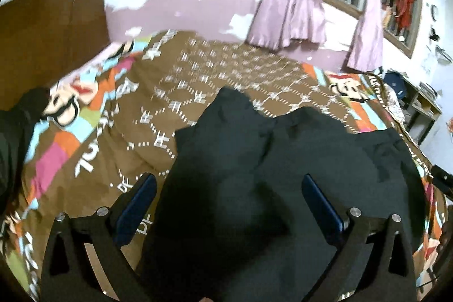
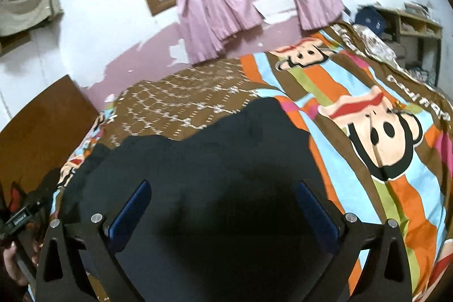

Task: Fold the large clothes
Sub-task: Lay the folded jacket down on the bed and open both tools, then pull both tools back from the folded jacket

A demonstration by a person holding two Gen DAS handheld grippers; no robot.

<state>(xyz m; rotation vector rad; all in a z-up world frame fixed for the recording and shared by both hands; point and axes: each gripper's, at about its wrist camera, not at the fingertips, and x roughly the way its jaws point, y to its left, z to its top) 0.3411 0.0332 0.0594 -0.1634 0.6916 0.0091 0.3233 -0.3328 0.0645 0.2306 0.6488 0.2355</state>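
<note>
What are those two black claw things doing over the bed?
A person is folding a big dark garment that lies on a bed with a brown monkey-print bedspread. They hold a two-finger gripper in each hand. Right now the left gripper and the right gripper both hang over the cloth with their blue fingers spread wide. Neither is pinching anything, so the garment is just lying loose on the bedspread. Pink curtains hang at the window behind.
</note>
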